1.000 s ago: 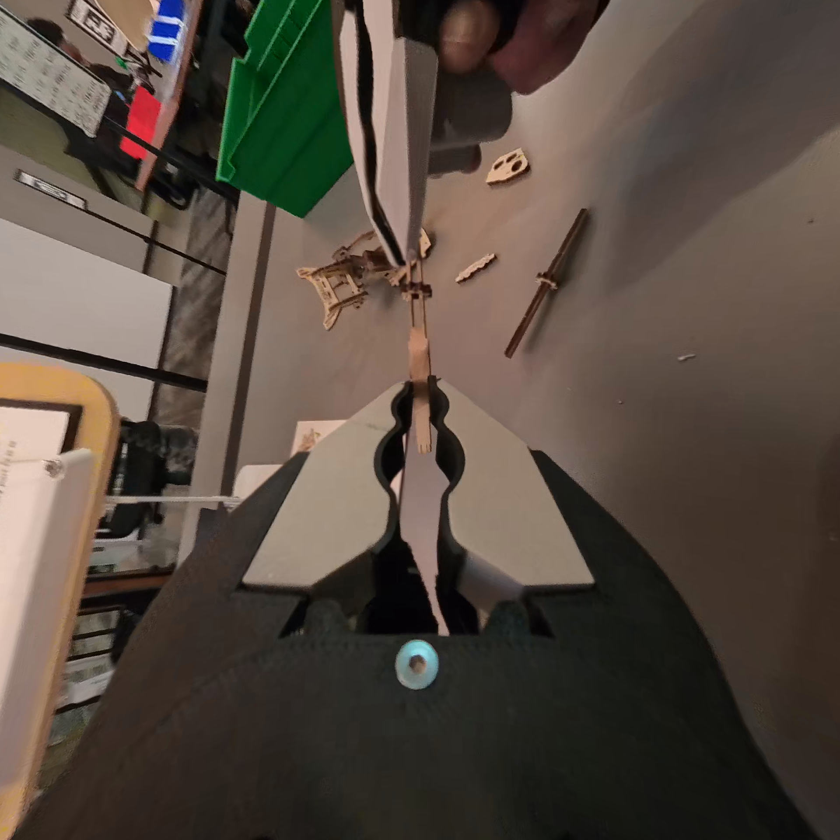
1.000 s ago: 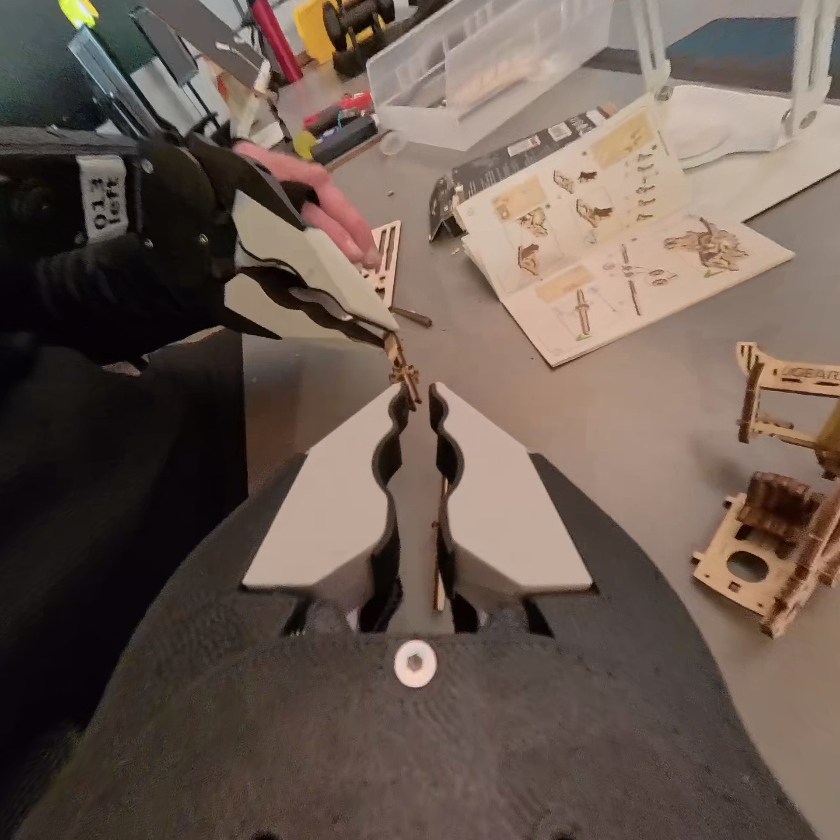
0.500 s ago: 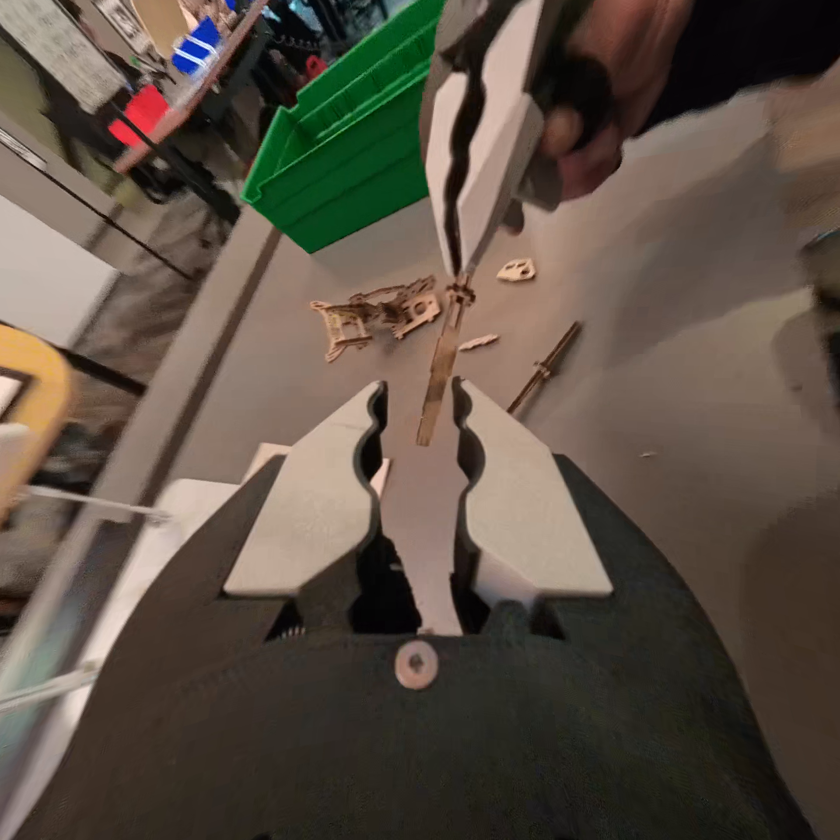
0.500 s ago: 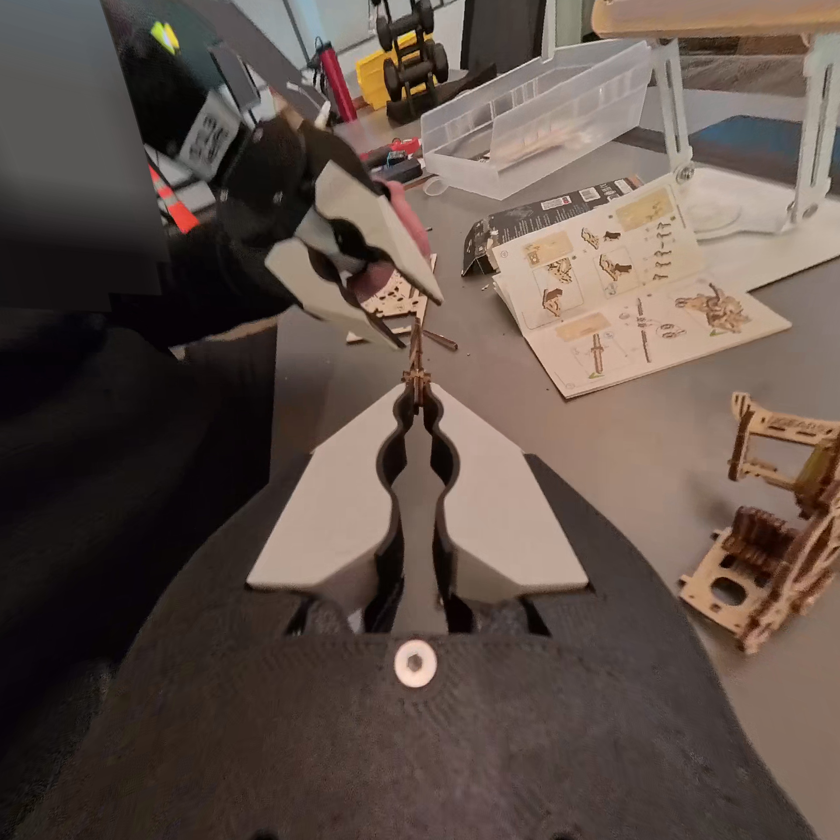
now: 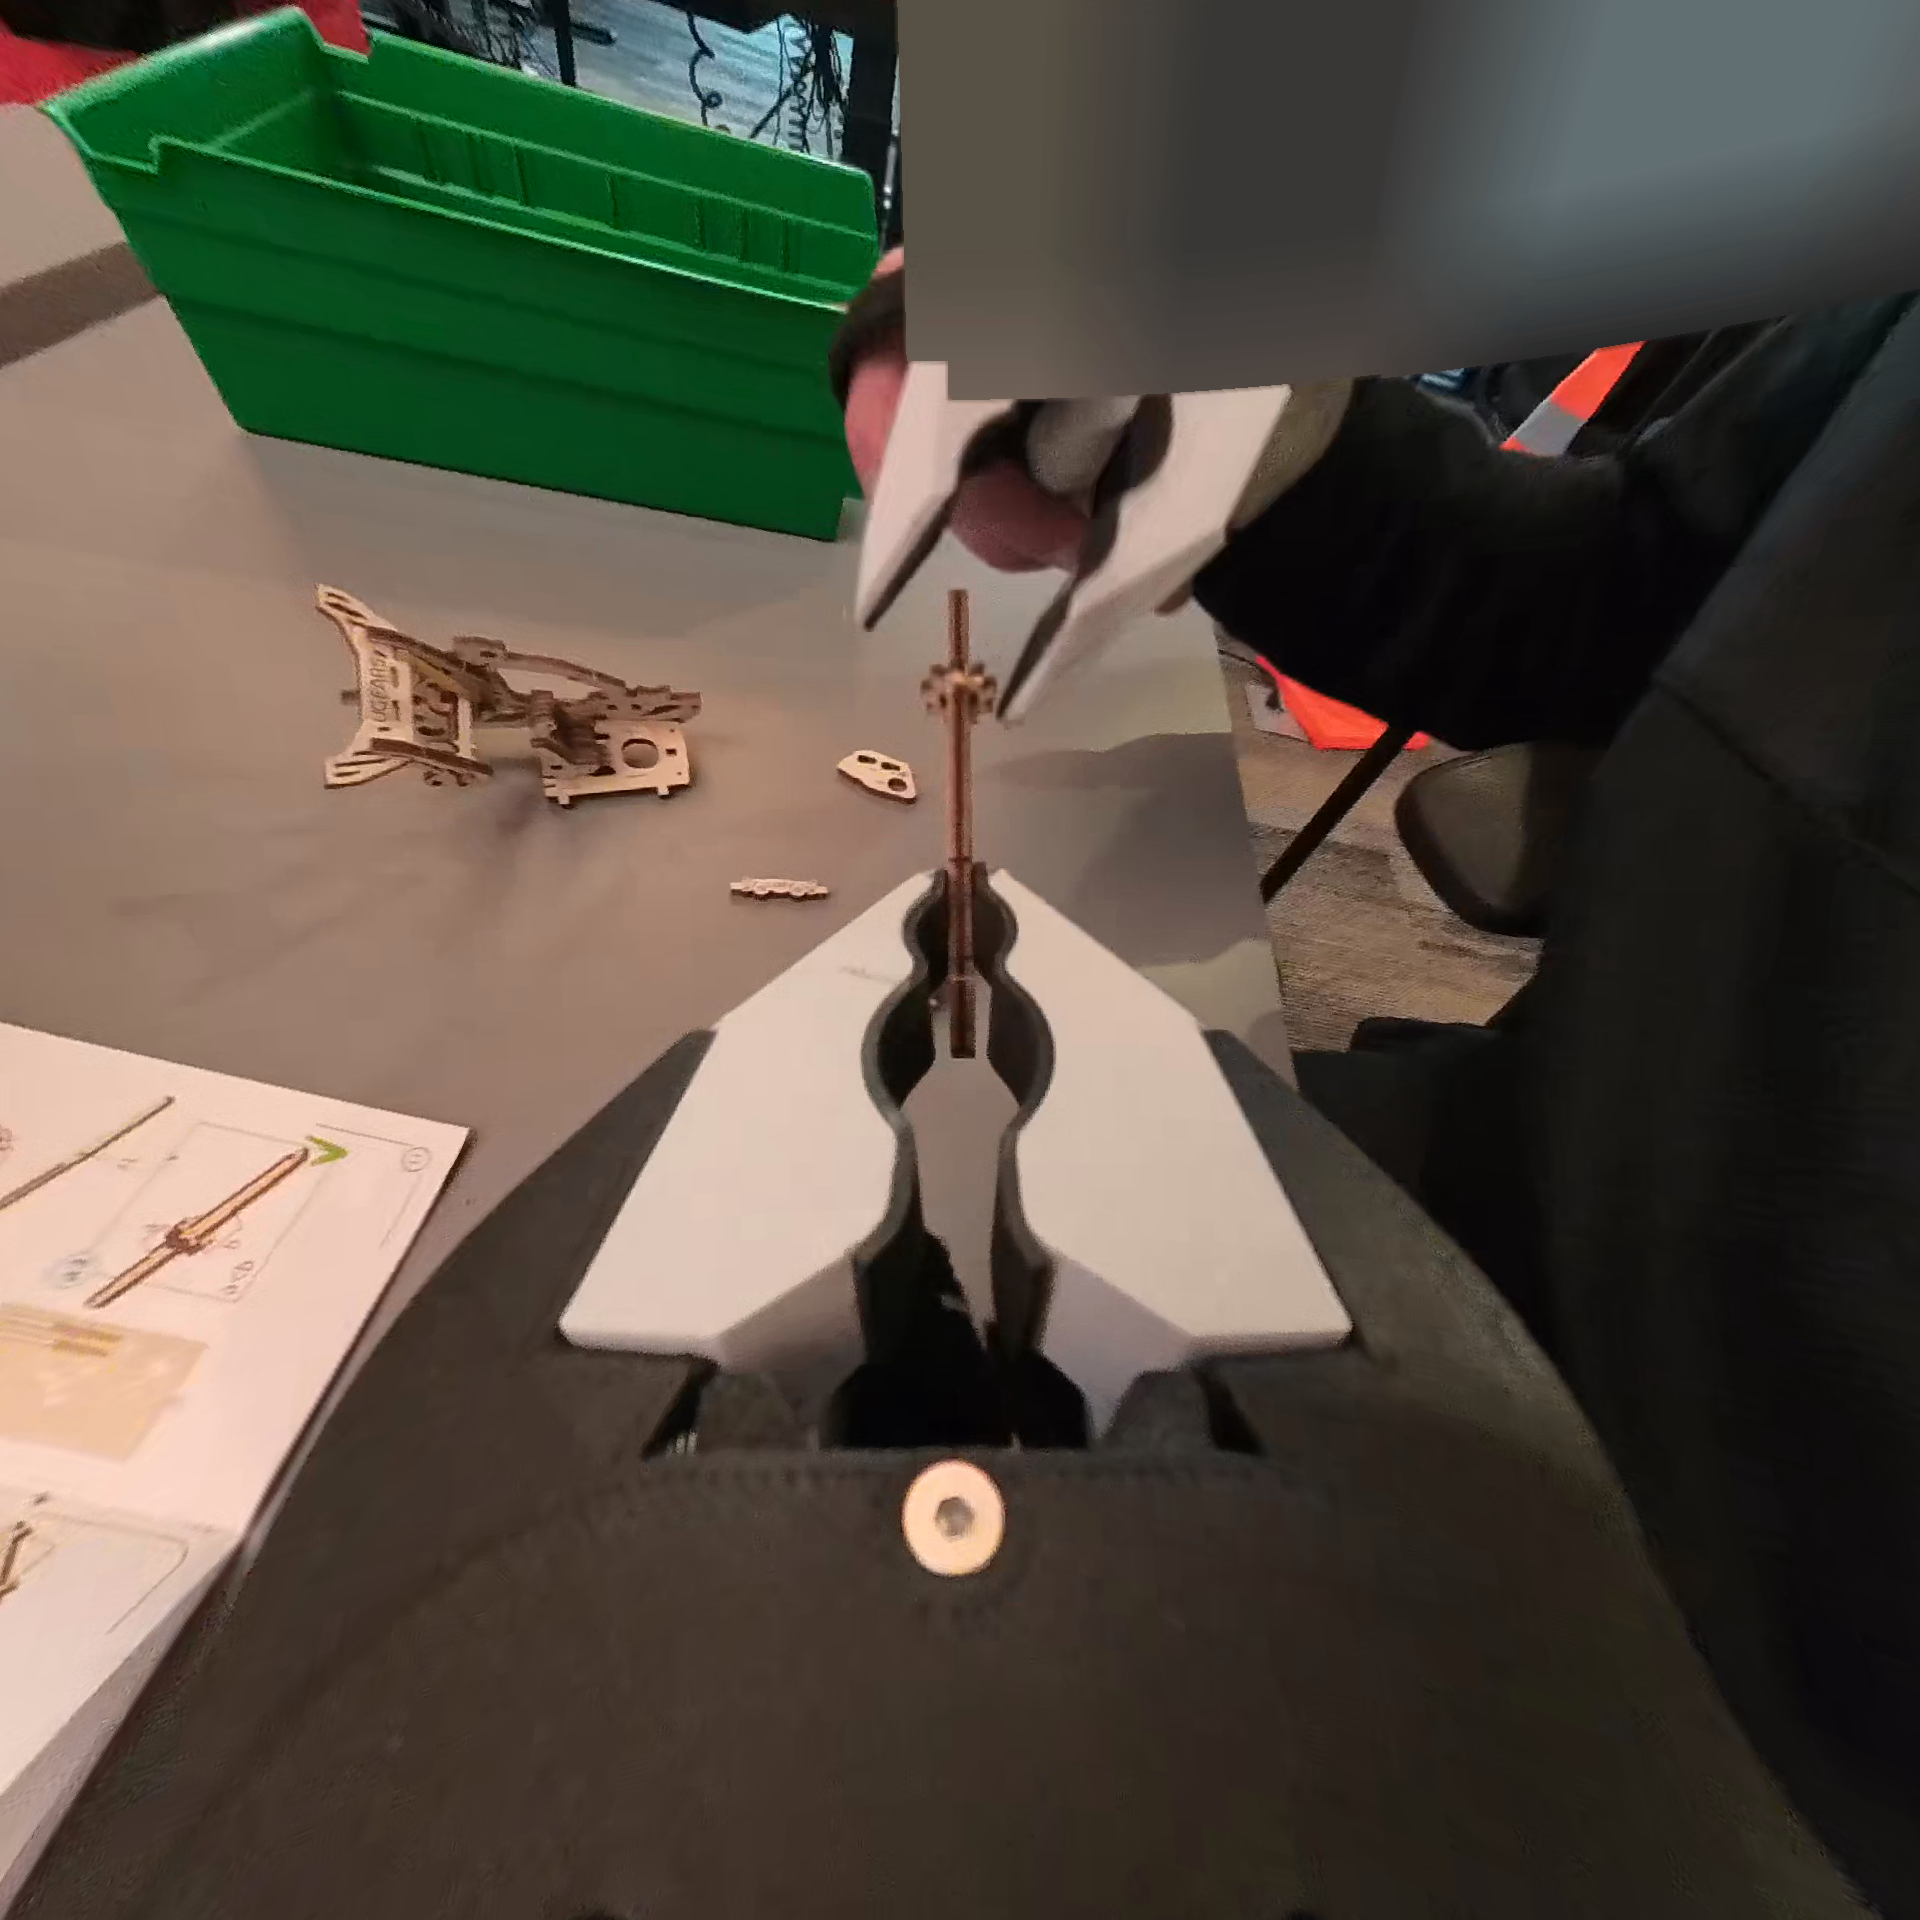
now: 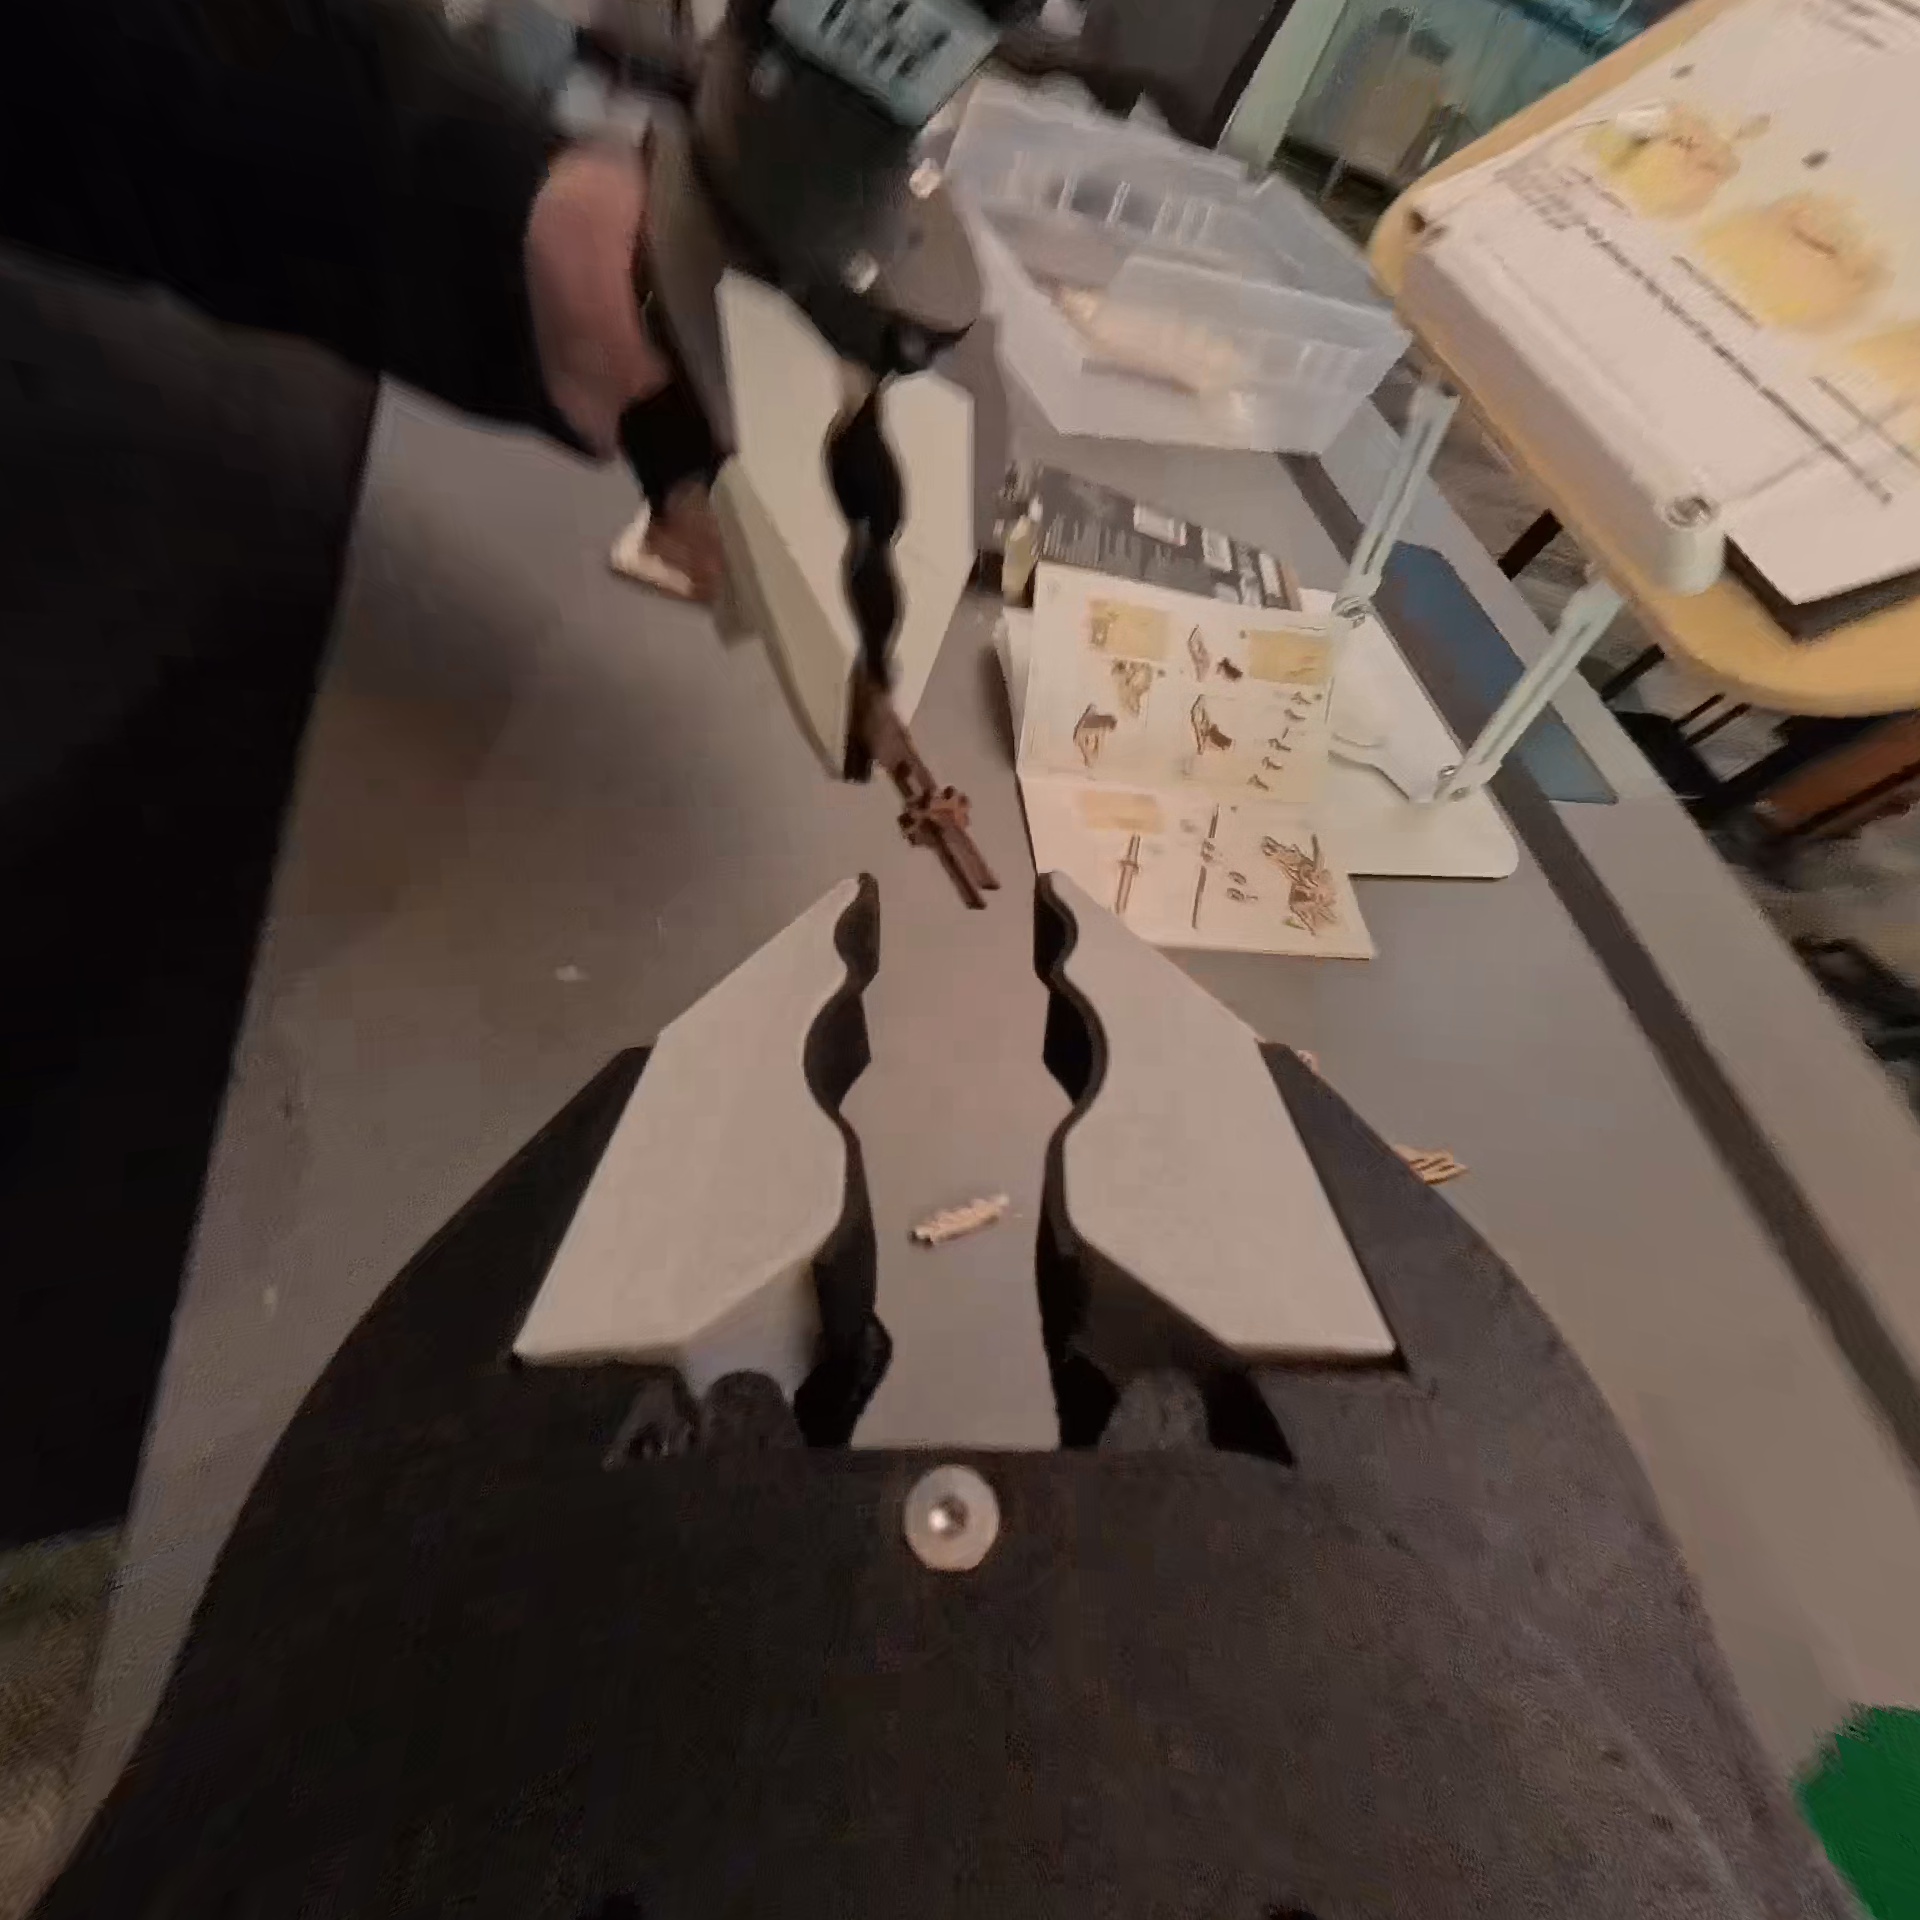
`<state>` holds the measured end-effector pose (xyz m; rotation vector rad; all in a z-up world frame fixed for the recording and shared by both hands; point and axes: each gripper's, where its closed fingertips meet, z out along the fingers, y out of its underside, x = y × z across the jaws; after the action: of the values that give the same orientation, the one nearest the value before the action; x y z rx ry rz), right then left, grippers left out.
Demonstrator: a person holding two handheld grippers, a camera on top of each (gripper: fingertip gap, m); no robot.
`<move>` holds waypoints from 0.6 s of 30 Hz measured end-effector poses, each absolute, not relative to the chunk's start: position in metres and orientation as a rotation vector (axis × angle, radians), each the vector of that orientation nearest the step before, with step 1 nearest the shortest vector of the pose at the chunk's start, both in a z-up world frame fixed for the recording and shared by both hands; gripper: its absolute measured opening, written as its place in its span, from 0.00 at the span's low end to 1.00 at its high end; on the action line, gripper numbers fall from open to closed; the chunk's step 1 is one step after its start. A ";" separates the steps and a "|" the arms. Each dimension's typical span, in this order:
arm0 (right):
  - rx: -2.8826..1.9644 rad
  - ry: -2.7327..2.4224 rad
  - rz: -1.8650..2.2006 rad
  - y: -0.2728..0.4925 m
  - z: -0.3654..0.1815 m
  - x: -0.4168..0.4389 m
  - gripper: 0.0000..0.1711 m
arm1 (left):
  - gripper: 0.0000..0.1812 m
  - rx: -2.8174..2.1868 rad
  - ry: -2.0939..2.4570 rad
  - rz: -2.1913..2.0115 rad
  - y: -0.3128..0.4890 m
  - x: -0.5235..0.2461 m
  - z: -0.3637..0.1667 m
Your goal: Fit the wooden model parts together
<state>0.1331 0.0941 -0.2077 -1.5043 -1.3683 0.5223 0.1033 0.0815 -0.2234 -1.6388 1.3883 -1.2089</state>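
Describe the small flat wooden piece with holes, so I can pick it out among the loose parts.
Find the green bin on the grey table. Before it, right of the half-built wooden frame, lies a small rounded plate. Unlike the toothed strip nearer, it has holes.

bin [image 5: 499, 343]: green | table [image 5: 208, 935]: grey | wooden axle [image 5: 958, 790]: brown | booklet [image 6: 1184, 769]: white

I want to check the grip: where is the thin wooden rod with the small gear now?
The wooden rod is pinched in the left gripper, held above the grey table. Its gear end points between the open fingers of the right gripper.
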 end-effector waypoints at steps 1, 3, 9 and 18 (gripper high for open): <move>-1.498 -1.438 0.431 0.093 -0.214 0.132 0.16 | 0.01 -1.646 1.405 -1.213 0.080 0.103 -0.223; -1.495 -1.534 0.264 0.094 -0.226 0.133 0.15 | 0.01 -1.673 1.447 -1.149 0.082 0.103 -0.227; -1.392 -1.636 -0.059 0.101 -0.229 0.136 0.04 | 0.01 -1.764 1.534 -1.069 0.080 0.108 -0.234; -1.311 -1.677 -0.302 0.108 -0.243 0.135 0.01 | 0.01 -1.966 1.405 -1.253 0.078 0.115 -0.243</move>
<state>0.1345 0.1081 -0.2431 -1.3114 -1.6774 -0.3024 0.1150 0.0784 -0.2429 -1.9658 1.4051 -1.2533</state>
